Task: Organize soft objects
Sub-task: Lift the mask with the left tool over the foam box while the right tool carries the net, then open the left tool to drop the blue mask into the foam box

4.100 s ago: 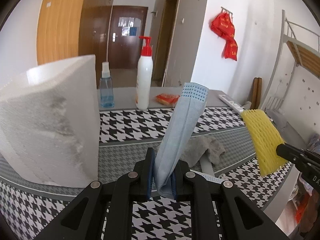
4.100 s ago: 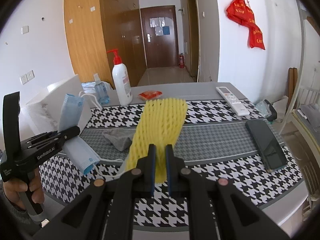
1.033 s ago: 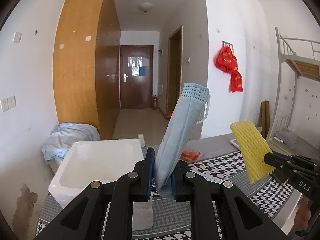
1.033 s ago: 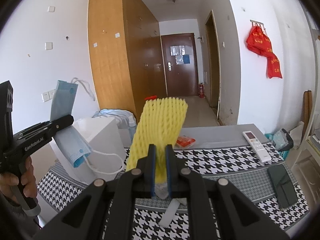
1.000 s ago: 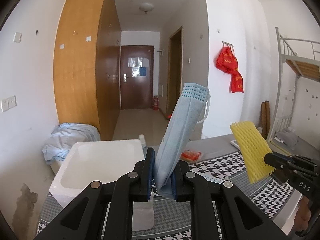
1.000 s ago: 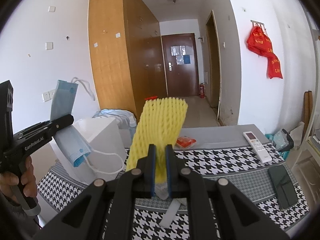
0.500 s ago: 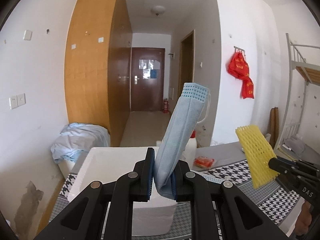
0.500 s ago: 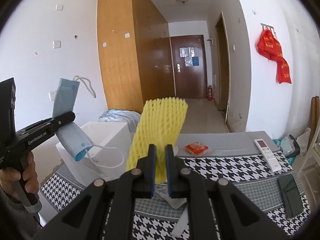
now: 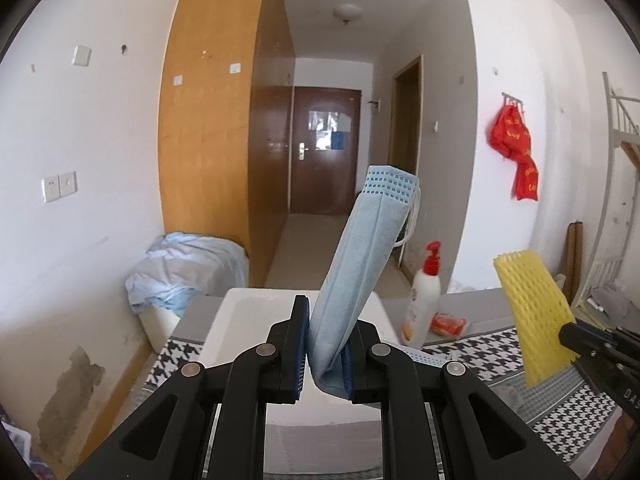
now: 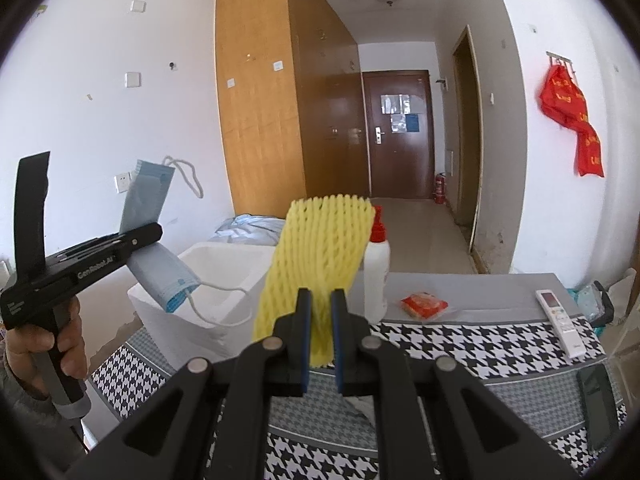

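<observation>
- Left gripper (image 9: 325, 354) clamped on a folded blue face mask (image 9: 360, 276), pads pressed against its lower end.
- Mask standing up and leaning right from the gripper, dotted seam at the top, white ear loop (image 9: 410, 224) hanging off its right edge.
- Seen from the right wrist: same mask (image 10: 150, 232) crossing the black left gripper (image 10: 154, 234), one end poking up, the other drooping over the white foam box (image 10: 224, 280), ear loop dangling into the box opening.
- Person's hand (image 10: 44, 344) wrapped around the left gripper's handle at lower left.
- Right gripper (image 10: 320, 336) closed on a yellow foam net sleeve (image 10: 320, 248), pinched near its lower end, the rest fanning upward.
- From the left wrist: yellow sleeve (image 9: 532, 312) held in the air at right, above the desk, well apart from the mask.
- White foam box (image 9: 248, 320) open on top, sitting at the left end of the desk (image 10: 472, 344), directly behind the left gripper.
- Desk covered in black-and-white houndstooth cloth with a grey band.
- White pump bottle with red top (image 10: 376, 276) upright just right of the box.
- Small orange packet (image 10: 424, 304) lying near the bottle.
- White remote control (image 10: 558, 320) and dark phone (image 10: 600, 404) at the right end of the desk.
- Bundle of light blue fabric (image 9: 184, 268) behind the box, against the wall.
</observation>
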A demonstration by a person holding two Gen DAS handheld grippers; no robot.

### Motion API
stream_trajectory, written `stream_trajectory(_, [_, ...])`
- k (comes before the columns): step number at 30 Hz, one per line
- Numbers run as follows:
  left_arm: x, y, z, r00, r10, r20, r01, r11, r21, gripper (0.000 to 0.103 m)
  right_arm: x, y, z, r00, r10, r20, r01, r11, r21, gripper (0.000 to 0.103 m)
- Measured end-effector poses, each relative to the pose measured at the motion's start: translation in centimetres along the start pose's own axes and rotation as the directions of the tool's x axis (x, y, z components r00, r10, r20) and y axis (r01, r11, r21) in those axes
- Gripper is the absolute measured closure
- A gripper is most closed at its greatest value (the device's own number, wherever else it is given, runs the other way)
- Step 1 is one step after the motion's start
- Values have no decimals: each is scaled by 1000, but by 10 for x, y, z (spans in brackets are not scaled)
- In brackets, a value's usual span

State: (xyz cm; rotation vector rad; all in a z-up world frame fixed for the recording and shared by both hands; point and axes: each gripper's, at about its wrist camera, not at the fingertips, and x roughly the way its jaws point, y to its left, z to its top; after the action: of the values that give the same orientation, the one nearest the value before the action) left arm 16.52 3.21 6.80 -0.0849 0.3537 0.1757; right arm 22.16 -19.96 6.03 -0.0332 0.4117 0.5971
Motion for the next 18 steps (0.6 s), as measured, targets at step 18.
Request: stream_trajectory(18, [48,20,-1,992,17,-125,-19,1000,-9,87,16,15,2,999,-25,-31,24,1000,-16,91])
